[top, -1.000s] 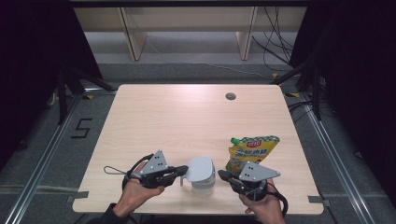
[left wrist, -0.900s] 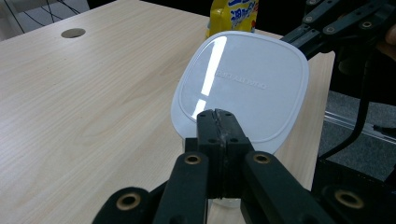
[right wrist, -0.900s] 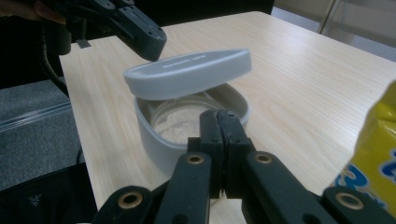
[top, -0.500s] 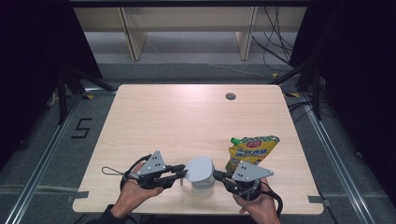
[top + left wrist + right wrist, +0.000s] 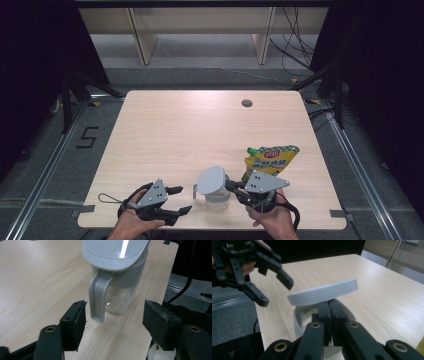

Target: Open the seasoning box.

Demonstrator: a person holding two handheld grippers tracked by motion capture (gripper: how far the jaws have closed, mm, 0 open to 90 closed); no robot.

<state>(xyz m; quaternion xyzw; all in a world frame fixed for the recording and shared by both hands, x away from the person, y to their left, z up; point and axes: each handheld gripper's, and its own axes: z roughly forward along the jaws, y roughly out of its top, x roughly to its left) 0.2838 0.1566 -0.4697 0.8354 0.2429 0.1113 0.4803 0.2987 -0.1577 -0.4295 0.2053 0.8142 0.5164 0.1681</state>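
Note:
A clear pitcher with a grey handle stands near the table's front edge, and its grey lid sits tilted on top. My left gripper is open just left of the pitcher, the handle pointing at the gap between its jaws without touching them. In the left gripper view the pitcher stands just beyond the left gripper. My right gripper comes in from the right, shut. Its joined tips sit over the rim and right under the raised lid. I cannot tell whether they pinch anything.
A yellow snack pouch with a green cap lies right of the pitcher, beside my right hand. A round cable hole sits far back on the wooden table. The table's front edge is just behind both hands.
My left gripper has drawn back from the pitcher's handle to the left and now stands open. My right gripper has pushed in to the pitcher, under the lid.

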